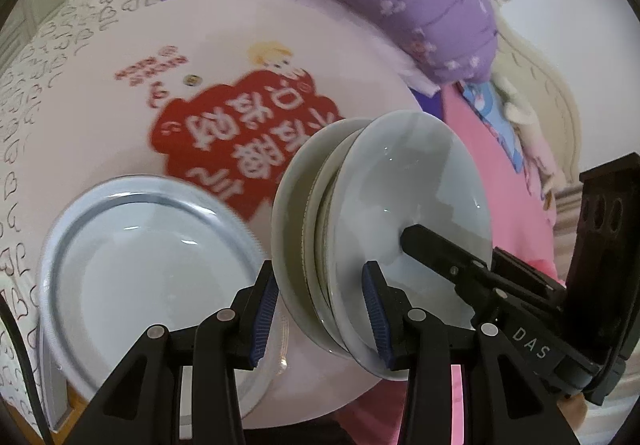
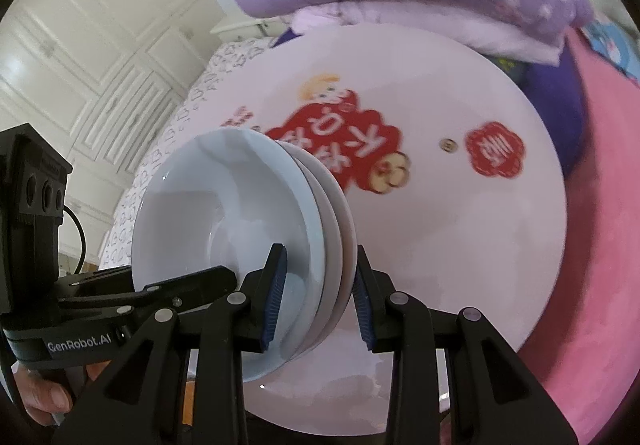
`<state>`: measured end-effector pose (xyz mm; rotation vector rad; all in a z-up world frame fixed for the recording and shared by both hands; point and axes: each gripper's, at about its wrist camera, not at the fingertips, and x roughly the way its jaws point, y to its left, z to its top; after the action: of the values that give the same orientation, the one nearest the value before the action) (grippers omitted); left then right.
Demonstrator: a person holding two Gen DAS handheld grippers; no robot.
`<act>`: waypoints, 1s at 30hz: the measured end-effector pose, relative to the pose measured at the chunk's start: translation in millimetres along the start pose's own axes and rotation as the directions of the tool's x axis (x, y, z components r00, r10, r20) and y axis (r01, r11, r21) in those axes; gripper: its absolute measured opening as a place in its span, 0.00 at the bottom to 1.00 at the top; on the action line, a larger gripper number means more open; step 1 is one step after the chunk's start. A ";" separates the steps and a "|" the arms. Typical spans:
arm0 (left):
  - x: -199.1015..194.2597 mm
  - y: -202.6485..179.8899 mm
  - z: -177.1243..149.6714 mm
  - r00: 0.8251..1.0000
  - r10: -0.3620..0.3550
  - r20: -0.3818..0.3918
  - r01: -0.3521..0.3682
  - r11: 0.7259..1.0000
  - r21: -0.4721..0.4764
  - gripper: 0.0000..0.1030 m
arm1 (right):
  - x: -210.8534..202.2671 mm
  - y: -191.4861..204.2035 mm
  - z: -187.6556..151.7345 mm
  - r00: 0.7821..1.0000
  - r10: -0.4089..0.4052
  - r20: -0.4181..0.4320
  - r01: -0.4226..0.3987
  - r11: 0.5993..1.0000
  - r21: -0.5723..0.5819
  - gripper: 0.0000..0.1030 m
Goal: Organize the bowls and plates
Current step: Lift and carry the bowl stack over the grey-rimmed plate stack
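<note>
Two grippers clamp one stack of bowls [image 1: 380, 213] from opposite sides. The left gripper [image 1: 320, 313] pinches the stack's rim between its blue pads, and the right gripper [image 2: 318, 293] does the same. The stack is tilted on edge above a round table [image 2: 500, 245]. A plate [image 1: 140, 257] lies flat on the table beside it.

We read "DAS" on the right gripper [image 1: 404, 241] body, "GenRobot.AI" on the left gripper [image 2: 224, 277] body, and blurred red Chinese characters on the round white table [image 2: 460, 245].
</note>
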<state>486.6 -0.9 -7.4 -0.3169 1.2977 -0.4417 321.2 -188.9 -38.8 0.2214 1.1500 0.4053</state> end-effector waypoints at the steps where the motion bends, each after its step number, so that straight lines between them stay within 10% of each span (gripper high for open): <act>1: -6.4 6.8 -1.6 1.000 0.003 0.008 -0.003 1.000 -0.009 0.36 | 2.4 8.3 1.3 1.000 0.005 -0.002 -0.005 1.000 -0.010 0.31; 17: -85.8 95.7 -45.2 0.997 0.064 0.050 -0.056 0.988 -0.144 0.36 | 48.7 101.3 -13.0 0.991 0.079 -0.105 -0.095 0.983 -0.154 0.31; 30: -73.0 115.5 -61.7 0.998 0.057 0.012 -0.054 0.981 -0.184 0.37 | 71.1 106.3 -31.6 0.986 0.056 -0.158 -0.083 0.983 -0.167 0.31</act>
<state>427.5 136.7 -14.1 -0.4366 1.3302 -0.2716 295.9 -63.7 -71.2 0.0798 1.2525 0.5896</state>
